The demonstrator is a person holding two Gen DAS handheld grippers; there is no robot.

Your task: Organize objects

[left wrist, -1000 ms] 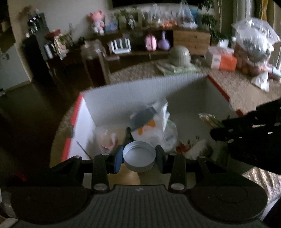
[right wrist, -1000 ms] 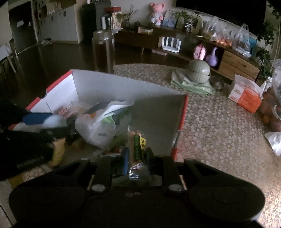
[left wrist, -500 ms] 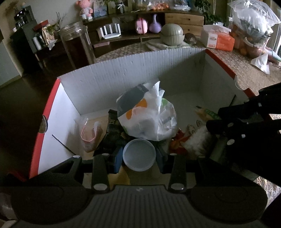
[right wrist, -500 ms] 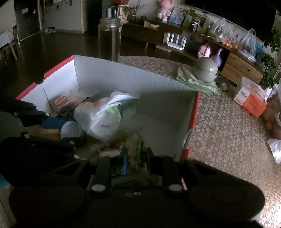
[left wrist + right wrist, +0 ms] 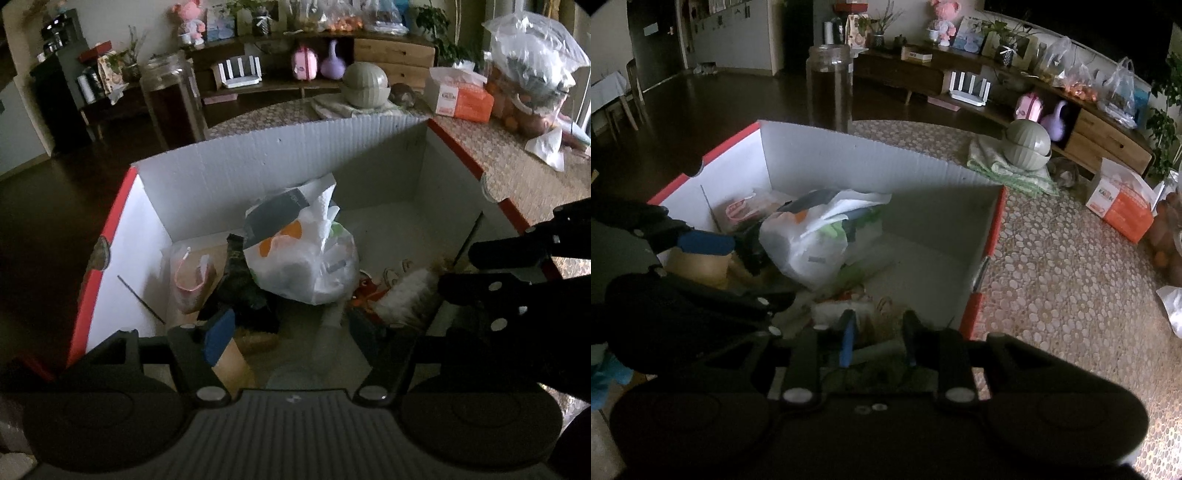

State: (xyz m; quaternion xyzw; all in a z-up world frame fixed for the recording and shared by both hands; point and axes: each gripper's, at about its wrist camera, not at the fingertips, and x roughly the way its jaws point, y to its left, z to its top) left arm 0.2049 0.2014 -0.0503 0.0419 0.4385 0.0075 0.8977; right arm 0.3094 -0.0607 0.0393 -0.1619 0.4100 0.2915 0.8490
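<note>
A white cardboard box [image 5: 258, 166] [image 5: 868, 158] with red rims stands on the table, holding a knotted white plastic bag [image 5: 303, 258] [image 5: 809, 243] and several small packets. My left gripper [image 5: 291, 334] [image 5: 738, 273] hangs over the box's near left corner with its jaws opening wide. A blurred pale round lid [image 5: 325, 339] sits low between them, touched by neither pad. My right gripper [image 5: 878, 338] [image 5: 458, 271] is over the near right part of the box, jaws opening a little. A dim green snack packet [image 5: 879, 373] lies loose under them.
A tall glass jar [image 5: 173, 99] [image 5: 829, 88] stands behind the box. To the right, on the patterned tablecloth [image 5: 1071, 295], are a green round pot [image 5: 1028, 147], an orange tissue box [image 5: 1119, 203] and a plastic bag of fruit [image 5: 535, 74].
Both grippers dipped into the box. The left jaws spread wide and let go of the round lid. The right jaws parted slightly and the snack packet slipped down.
</note>
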